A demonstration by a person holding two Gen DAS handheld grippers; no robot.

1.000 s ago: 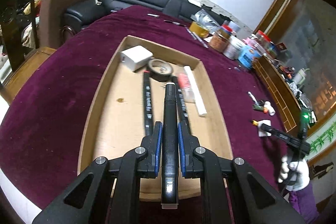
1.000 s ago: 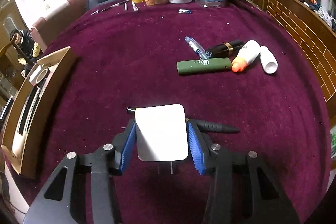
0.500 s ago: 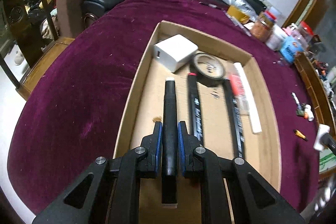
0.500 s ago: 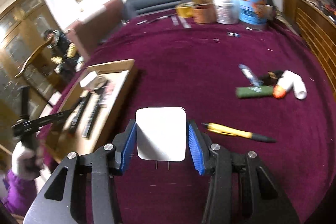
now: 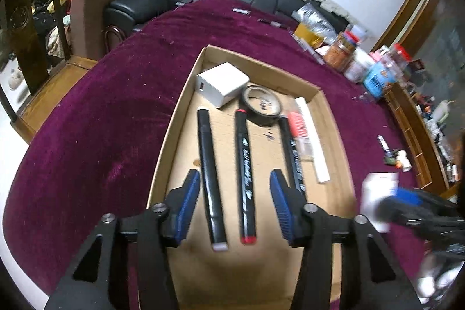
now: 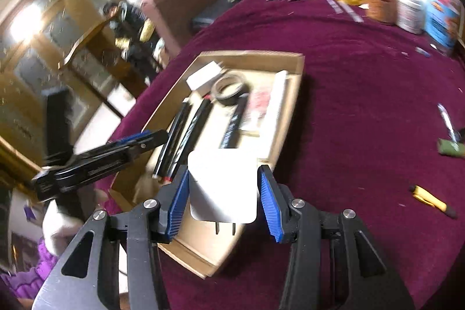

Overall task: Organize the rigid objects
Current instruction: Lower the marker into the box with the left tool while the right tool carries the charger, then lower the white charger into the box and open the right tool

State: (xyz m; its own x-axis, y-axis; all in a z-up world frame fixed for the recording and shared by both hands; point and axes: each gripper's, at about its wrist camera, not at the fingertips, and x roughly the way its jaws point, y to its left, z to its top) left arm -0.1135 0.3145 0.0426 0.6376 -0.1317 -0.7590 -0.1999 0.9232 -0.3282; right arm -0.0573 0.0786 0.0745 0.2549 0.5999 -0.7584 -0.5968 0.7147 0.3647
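Markers, a white charger and a roll of tape lie in the cardboard tray (image 5: 171, 135) on the purple cloth.

From the left wrist camera, the left tongs (image 5: 235, 195) are spread wide apart and hold nothing. Between the two blue pads lie two black markers, side by side. The gray-tipped marker (image 5: 209, 173) is just beside the left pad. The red-tipped marker (image 5: 245, 176) is closer to the middle. A third black marker (image 5: 293, 156) lies just past the right pad. Far ahead of the tongs sit a white charger block (image 5: 222, 83) and a tape roll (image 5: 263, 105). A white stick (image 5: 312, 141) lies ahead and to the right. Off to the right, blurry, the right tongs (image 5: 407, 202) come in with something white.

From the right wrist camera, the right tongs (image 6: 222, 201) are squeezed on a white plug block (image 6: 222, 186), its two metal prongs pointing down. The block is over the near end of the tray. The left tongs show on the left side, over the tray's near corner. To the right of the right tongs, on the cloth, lie a yellow pen (image 6: 433, 201) and a green lighter (image 6: 452, 148).
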